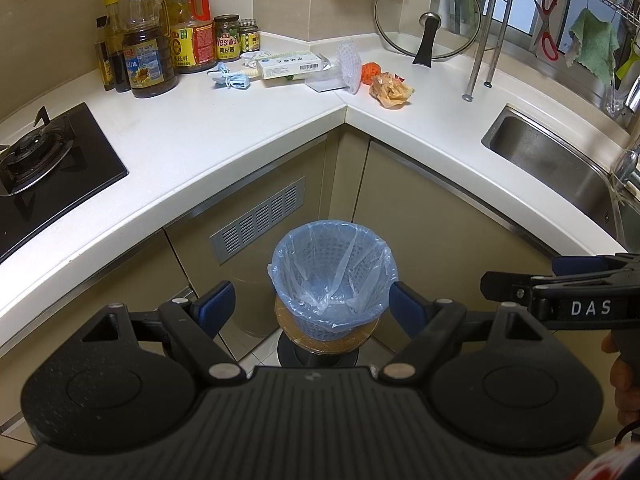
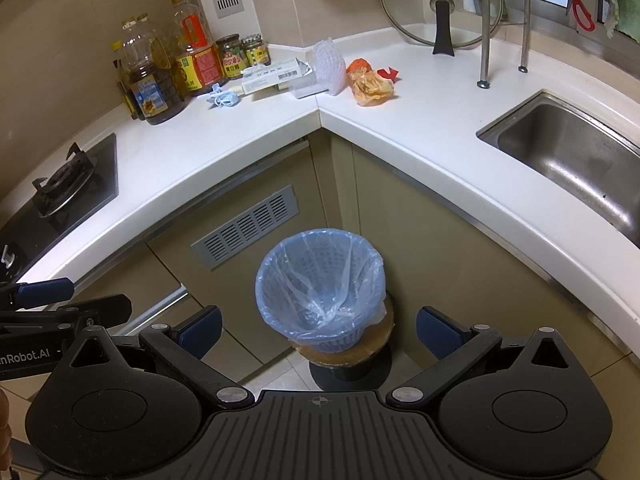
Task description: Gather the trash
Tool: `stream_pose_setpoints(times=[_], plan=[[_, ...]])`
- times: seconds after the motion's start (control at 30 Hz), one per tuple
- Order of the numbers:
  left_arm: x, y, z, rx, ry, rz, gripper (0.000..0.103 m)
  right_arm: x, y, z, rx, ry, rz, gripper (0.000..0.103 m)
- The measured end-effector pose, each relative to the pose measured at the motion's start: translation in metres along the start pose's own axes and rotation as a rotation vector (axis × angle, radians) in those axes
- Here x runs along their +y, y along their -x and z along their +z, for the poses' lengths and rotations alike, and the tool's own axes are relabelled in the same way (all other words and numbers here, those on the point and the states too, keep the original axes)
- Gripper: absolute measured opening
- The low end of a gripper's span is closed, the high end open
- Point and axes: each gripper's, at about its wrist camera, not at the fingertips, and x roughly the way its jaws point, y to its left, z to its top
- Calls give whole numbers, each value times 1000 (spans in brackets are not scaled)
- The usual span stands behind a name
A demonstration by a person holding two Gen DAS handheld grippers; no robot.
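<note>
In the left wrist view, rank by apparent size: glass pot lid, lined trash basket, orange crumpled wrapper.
1. Lined trash basket, though nearer the camera.
2. Glass pot lid, close behind.
3. Orange crumpled wrapper, clearly smallest.

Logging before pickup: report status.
Left gripper, right gripper open, empty. Bin empty; trash on counter. Path clear.

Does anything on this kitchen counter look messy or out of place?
Yes. Litter sits in the counter corner: a crumpled orange wrapper, white foam netting, an opened box and a blue face mask. The lined bin looks empty.
</note>
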Motion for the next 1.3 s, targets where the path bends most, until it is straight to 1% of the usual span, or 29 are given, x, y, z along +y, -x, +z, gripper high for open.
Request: stream_pose_setpoints(times=[0.43, 0.53, 1.07, 1.3], plan=[[3, 0, 2, -2, -1, 1, 83, 0, -1, 4, -6, 2, 2, 103], [3, 0, 2, -1, -1, 0, 83, 0, 6, 1, -12, 3, 5, 103], [5, -1, 6, -4, -1, 4, 83, -1, 7, 1, -16, 3, 9, 103], [-1, 1, 10, -5, 5, 16, 83, -4, 8, 1, -17, 2, 13, 103]])
